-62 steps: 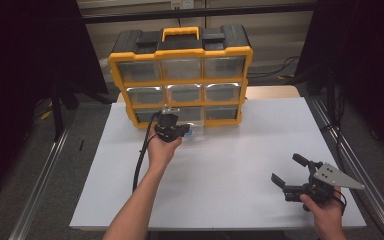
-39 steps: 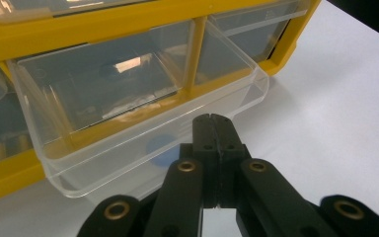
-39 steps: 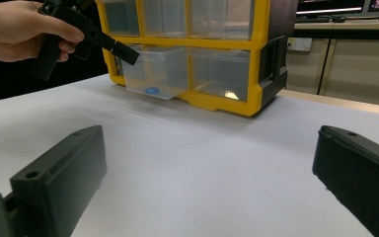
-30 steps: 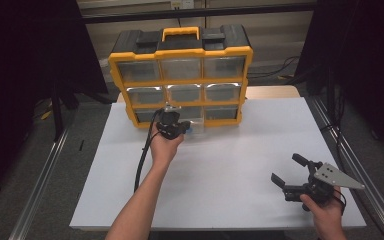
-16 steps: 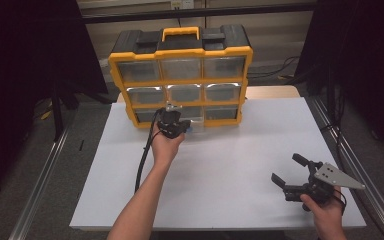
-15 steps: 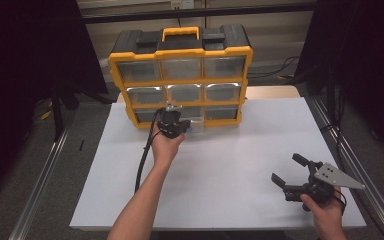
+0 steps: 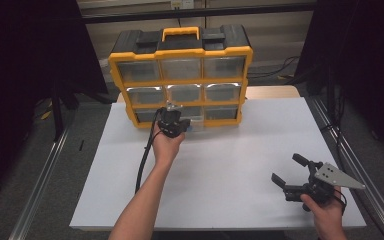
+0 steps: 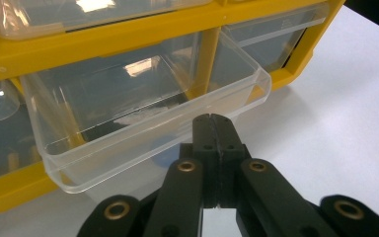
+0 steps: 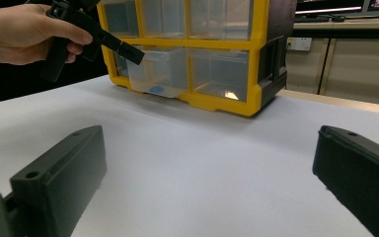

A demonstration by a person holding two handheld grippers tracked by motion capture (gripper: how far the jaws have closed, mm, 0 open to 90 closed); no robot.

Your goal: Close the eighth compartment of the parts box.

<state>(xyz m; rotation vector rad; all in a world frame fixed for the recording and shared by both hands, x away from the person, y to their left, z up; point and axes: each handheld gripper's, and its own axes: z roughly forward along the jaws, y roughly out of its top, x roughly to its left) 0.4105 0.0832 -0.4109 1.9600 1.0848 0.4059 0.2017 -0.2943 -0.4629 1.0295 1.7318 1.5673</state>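
Two hand-held grippers in play. Left hand-held gripper [image 7: 180,122] is up at the yellow organizer [image 7: 180,52], jaws pressed together with nothing visible between the tips in its own view. The tips sit at the front rim of a clear drawer [image 8: 143,118], bottom row, middle column, pulled partway out of its slot. From the left gripper view the closed tips are just at the drawer's front wall, right of its centre; can't tell if they actually touch or hook the rim. Something small and blue [image 9: 156,90] lies on the drawer floor near the front; too small to identify.

Right hand-held gripper [image 7: 296,175] is low over the near right corner of the tabletop [image 7: 240,160], well apart from the organizer, jaws spread wide and empty. It points toward the organizer; its view shows the left hand [image 9: 27,32] and the pulled drawer farther off.

Organizer stands upright at the far edge of the white tabletop, three by three clear drawers, black top with a yellow handle [image 7: 180,33]. Other eight drawers look pushed in.
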